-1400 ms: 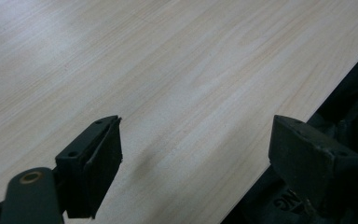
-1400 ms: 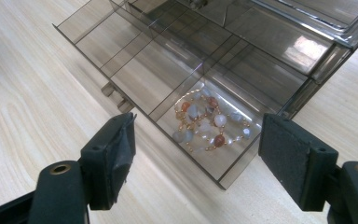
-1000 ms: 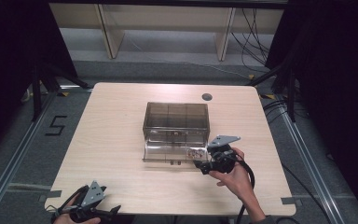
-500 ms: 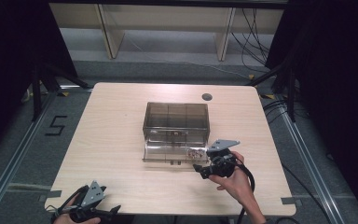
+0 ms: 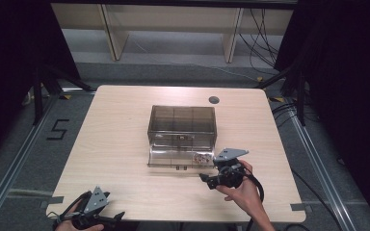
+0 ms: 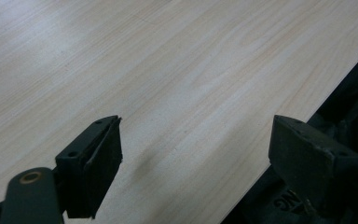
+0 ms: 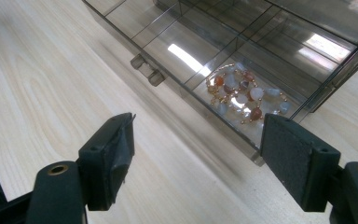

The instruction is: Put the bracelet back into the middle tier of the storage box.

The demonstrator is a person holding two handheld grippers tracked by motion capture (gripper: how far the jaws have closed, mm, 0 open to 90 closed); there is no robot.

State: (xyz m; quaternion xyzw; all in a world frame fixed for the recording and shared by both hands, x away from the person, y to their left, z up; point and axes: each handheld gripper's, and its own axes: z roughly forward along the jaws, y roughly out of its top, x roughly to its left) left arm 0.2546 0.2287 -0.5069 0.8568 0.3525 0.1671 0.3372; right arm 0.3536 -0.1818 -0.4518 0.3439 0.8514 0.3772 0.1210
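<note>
My left gripper (image 5: 118,216) sits at the table's (image 5: 125,144) near left edge, jaws spread, empty. My right gripper (image 7: 198,154), spread and empty, hovers just before the open drawer (image 5: 173,157); the bead bracelet (image 7: 244,95) lies in its right compartment.

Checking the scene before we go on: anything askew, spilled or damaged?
Nothing stands out. The smoky clear drawer box sits square on the table, with its bottom drawer pulled out. The bead bracelet lies inside the drawer's end compartment, nothing spilled. Both the right gripper and left gripper are open and empty.
</note>
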